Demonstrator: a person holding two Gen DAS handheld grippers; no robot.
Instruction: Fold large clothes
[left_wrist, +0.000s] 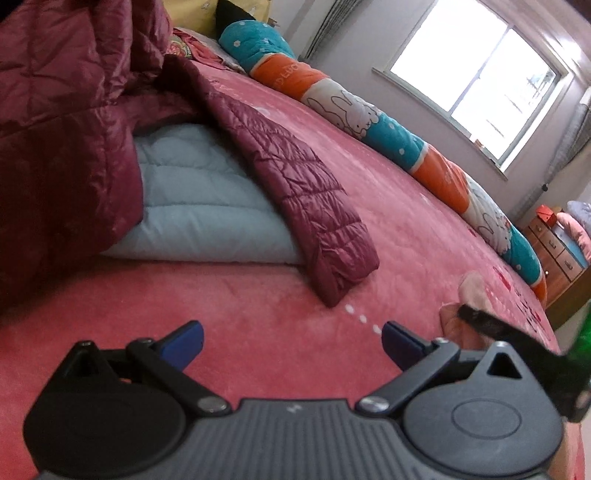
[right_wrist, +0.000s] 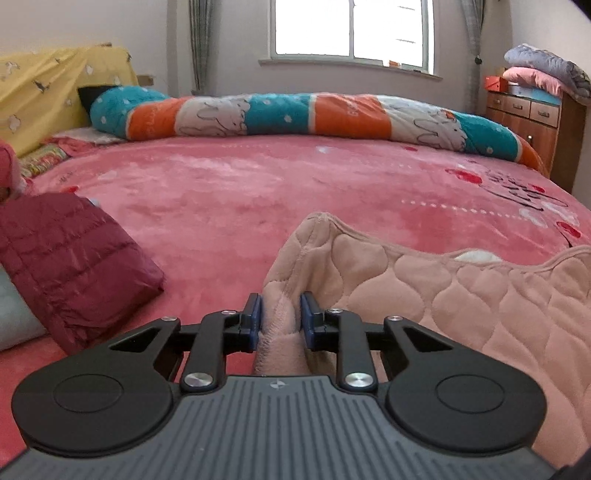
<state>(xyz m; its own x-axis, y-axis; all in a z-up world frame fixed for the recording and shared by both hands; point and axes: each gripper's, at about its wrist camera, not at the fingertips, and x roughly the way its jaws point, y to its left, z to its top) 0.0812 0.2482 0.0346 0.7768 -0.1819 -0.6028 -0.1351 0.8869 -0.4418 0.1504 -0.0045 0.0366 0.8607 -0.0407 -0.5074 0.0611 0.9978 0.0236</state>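
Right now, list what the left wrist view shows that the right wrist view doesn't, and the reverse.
Left wrist only: the open left gripper over bare bedspread, and a pale blue quilted layer under the maroon jacket.
Right wrist only: the right gripper shut on the pink quilted garment, and a yellow sheet.
Both: pink bedspread, rolled rabbit-print quilt, window, wooden dresser.

Open bed ahead, clutter at its edges

From my tongs the pink bed (right_wrist: 258, 184) lies bare up to the rolled quilt (right_wrist: 295, 114) along its far edge; the maroon jacket (right_wrist: 74, 258) blocks the left, the peach quilted garment (right_wrist: 461, 295) the right.
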